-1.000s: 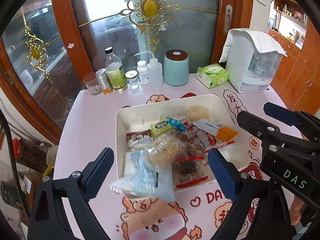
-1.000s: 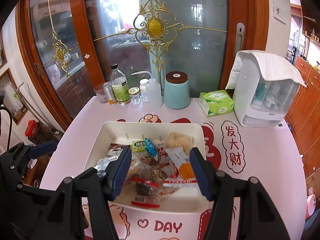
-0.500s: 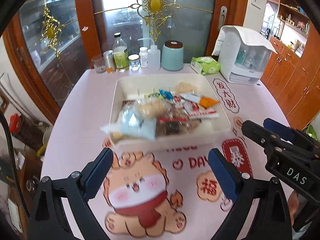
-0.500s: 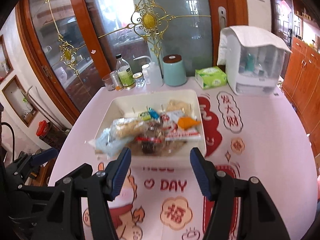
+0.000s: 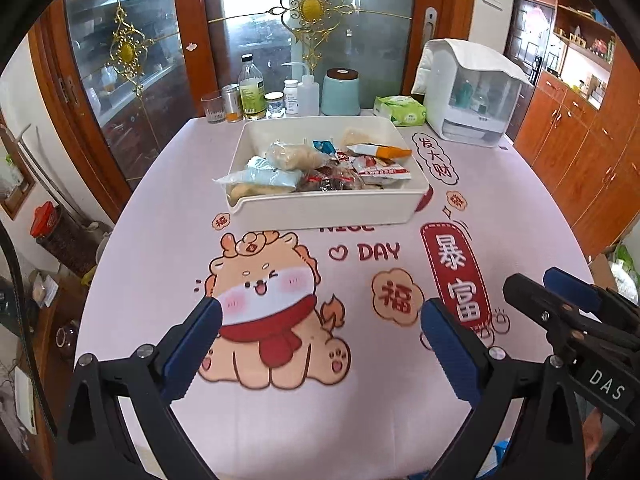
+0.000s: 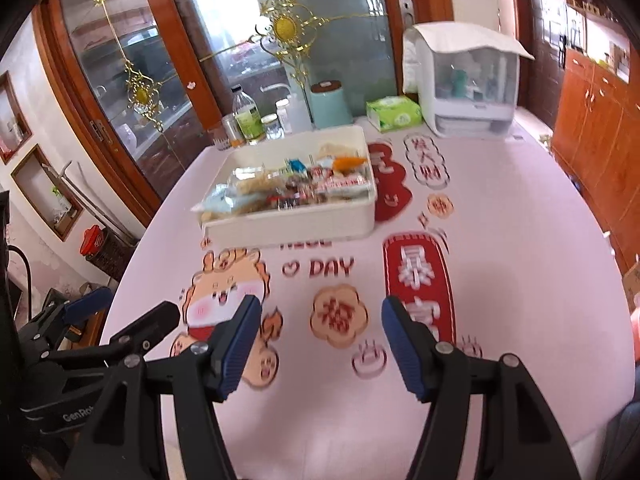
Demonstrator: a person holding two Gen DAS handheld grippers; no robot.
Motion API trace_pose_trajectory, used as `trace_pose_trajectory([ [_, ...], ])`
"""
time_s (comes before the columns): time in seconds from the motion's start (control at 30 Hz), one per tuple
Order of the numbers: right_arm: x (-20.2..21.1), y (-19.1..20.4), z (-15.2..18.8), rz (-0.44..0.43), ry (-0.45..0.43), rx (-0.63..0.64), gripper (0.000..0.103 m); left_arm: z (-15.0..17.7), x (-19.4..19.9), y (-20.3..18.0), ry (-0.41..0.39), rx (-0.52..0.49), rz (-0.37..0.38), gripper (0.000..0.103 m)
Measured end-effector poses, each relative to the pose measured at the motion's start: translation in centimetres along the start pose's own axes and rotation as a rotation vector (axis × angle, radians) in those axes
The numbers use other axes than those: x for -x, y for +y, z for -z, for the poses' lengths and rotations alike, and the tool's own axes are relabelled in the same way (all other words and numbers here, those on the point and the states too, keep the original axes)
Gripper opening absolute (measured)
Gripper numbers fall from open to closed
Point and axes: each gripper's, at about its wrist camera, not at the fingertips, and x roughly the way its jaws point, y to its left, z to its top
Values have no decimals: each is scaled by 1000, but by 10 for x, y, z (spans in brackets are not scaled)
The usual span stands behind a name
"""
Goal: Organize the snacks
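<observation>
A white tray (image 5: pixel 320 210) stands on the far half of the table, piled with snack packets: a pale blue bag (image 5: pixel 268 178) hanging over its left rim, a clear bag of pale puffs (image 5: pixel 292 156), a red and white packet (image 5: pixel 380 170) and an orange one (image 5: pixel 384 151). My left gripper (image 5: pixel 320 312) hovers over the cartoon dog print, well short of the tray; its jaws are opening and nothing is between them. My right gripper (image 6: pixel 320 306) is open and empty beside it, also clear of the tray (image 6: pixel 288 232). Each gripper shows at the edge of the other's view.
Along the table's far edge stand a glass, bottles and jars (image 5: pixel 252 88), a teal canister (image 5: pixel 340 92), a green tissue pack (image 5: pixel 400 110) and a white dispenser (image 5: pixel 472 96). A glass door lies behind, wooden cabinets (image 5: pixel 580 140) to the right. Printed pink cloth (image 5: pixel 160 240) covers the table.
Both grippers have drawn back from right over the tray toward the table's near edge, so the tray now sits far ahead. The snacks stay in the tray.
</observation>
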Motion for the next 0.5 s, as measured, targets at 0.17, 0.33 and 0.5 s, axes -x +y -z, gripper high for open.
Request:
trace_pose_trajectory([
  [0.17, 20, -4, 21, 10, 4, 2, 64, 15, 16, -7, 2, -14, -14, 100],
  [0.33, 33, 2, 33, 0, 14, 20, 66, 21, 28, -6, -22, -12, -36, 100],
  [0.5, 44, 11, 38, 18, -17, 57, 66, 23, 34, -4, -28, 4, -39, 100],
])
